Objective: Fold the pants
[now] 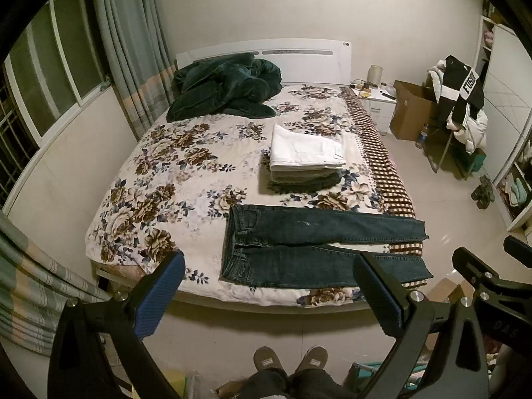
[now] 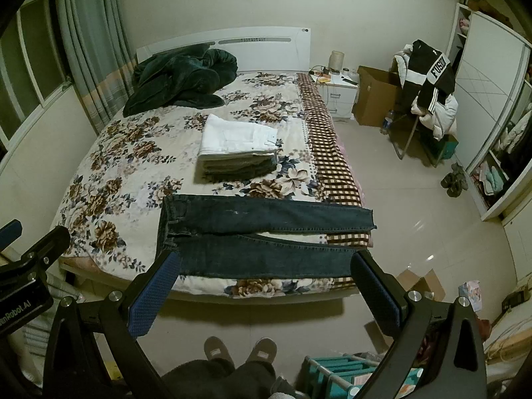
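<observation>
Dark blue jeans (image 1: 316, 249) lie flat across the near end of the bed, waist to the left, legs spread apart toward the right; they also show in the right wrist view (image 2: 262, 236). My left gripper (image 1: 269, 276) is open and empty, held above the floor short of the bed's near edge. My right gripper (image 2: 266, 279) is open and empty, likewise in front of the jeans. Its body shows at the right of the left wrist view (image 1: 492, 282).
A stack of folded pants with a white pair on top (image 1: 306, 153) sits mid-bed. A dark green blanket (image 1: 226, 86) is heaped by the headboard. A chair with clothes (image 1: 459, 106), a cardboard box (image 1: 412, 109) and a nightstand (image 1: 375, 103) stand right of the bed. My slippered feet (image 1: 289, 362) are below.
</observation>
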Demonstrator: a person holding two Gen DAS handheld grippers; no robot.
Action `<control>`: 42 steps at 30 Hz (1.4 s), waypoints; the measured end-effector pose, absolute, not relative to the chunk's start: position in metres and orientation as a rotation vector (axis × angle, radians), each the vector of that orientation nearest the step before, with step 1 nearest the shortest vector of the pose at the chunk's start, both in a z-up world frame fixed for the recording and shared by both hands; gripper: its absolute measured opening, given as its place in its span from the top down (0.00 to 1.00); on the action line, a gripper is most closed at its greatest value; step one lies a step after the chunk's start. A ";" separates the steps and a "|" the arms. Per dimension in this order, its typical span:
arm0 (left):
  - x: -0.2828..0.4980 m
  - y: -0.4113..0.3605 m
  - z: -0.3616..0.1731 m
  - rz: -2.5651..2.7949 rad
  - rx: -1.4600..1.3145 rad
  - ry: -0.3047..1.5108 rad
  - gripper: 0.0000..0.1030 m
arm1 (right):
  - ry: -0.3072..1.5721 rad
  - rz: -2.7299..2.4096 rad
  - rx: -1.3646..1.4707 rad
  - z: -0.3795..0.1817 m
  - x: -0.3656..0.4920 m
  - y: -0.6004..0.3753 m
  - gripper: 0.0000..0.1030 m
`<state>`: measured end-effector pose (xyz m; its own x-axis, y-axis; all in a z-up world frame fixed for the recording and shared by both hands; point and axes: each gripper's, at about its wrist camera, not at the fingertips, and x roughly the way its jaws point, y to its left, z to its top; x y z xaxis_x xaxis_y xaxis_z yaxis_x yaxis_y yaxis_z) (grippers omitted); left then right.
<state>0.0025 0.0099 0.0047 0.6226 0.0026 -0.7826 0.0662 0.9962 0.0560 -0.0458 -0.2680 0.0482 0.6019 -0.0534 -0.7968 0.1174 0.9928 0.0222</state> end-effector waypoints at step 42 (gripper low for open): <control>0.001 0.001 0.026 -0.039 0.079 0.888 0.00 | 0.913 -0.085 0.086 0.067 -0.044 -0.256 0.00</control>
<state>0.0006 0.0011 0.0259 0.6305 -0.0015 -0.7762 0.0672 0.9963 0.0527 -0.0440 -0.2561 0.0670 0.6088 -0.0368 -0.7924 0.1103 0.9932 0.0385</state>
